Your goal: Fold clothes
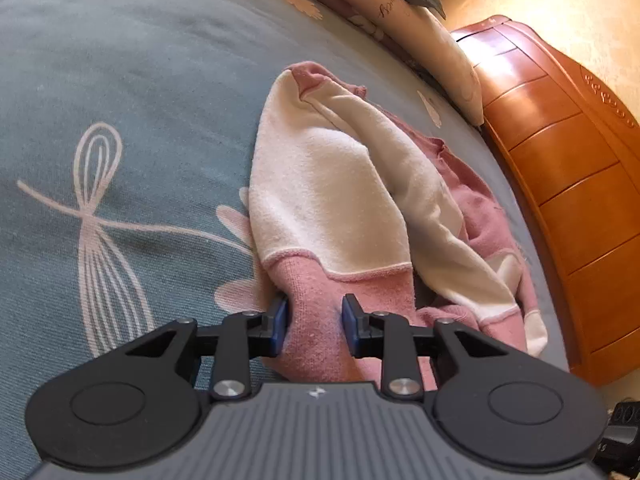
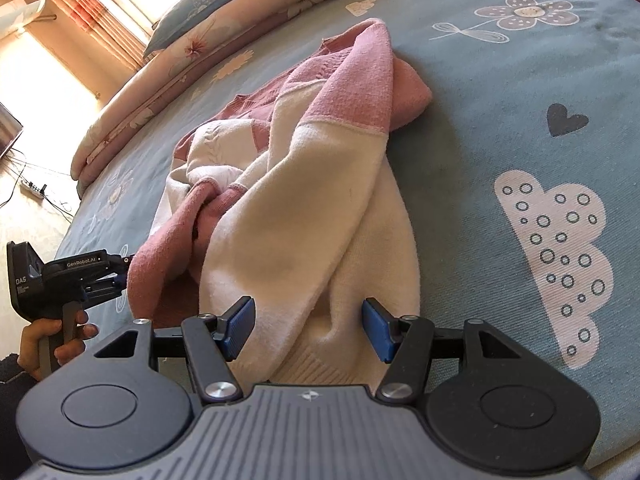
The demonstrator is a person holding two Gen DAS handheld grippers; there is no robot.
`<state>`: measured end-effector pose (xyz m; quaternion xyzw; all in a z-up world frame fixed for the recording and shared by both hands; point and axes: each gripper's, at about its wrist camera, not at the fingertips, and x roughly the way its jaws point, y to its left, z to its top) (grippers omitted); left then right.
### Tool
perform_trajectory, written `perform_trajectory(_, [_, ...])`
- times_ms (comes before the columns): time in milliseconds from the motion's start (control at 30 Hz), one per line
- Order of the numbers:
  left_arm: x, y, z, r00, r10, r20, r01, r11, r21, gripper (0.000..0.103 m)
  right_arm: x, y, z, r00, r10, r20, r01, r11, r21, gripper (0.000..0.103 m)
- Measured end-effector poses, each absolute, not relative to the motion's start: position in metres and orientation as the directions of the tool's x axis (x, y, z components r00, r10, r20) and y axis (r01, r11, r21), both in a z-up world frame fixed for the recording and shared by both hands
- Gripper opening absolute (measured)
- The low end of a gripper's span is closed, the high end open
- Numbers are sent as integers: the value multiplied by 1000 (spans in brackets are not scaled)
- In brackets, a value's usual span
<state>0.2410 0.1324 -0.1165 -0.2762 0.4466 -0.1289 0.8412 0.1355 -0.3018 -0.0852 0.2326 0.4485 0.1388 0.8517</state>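
Right tool point(image 2: 308, 326) open astride the cream hem of a crumpled pink-and-cream sweater point(image 2: 304, 200) on the bed point(image 2: 480, 80); left tool point(image 2: 120, 270) at its pink edge.

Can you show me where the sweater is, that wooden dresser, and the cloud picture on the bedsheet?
Sweater point(image 1: 332, 184): left wrist view, on its cream middle panel.
Dresser point(image 1: 560, 152): left wrist view, on a drawer front.
Cloud picture point(image 2: 556, 256): right wrist view, on the middle of the white printed shape.
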Motion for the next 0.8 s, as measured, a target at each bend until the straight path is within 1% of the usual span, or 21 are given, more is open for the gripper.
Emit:
perform_trajectory(100, [241, 125, -111, 565, -429, -705, -18, 848, -530, 24, 135, -301, -85, 558, 444, -701, -28, 854, 519, 64])
perform_trajectory(200, [239, 119, -98, 573, -371, -731, -2, 891, -454, 11, 134, -301, -84, 560, 441, -702, -30, 857, 514, 64])
perform_trajectory(333, [237, 117, -75, 597, -286, -749, 23, 940, -341, 9, 132, -302, -82, 566, 438, -698, -32, 858, 512, 64])
perform_trajectory(433, [240, 124, -60, 610, -187, -770, 1, 972, -235, 9, 131, -303, -81, 570, 436, -696, -30, 858, 513, 64])
perform_trajectory(567, [246, 145, -42, 631, -55, -774, -55, 992, -115, 9, 130, -303, -79, 575, 432, -695, -31, 860, 509, 64])
perform_trajectory(800, [269, 176, -25, 639, 101, -762, -142, 990, 12, 8, 130, -305, -77, 583, 421, -694, -26, 864, 502, 64])
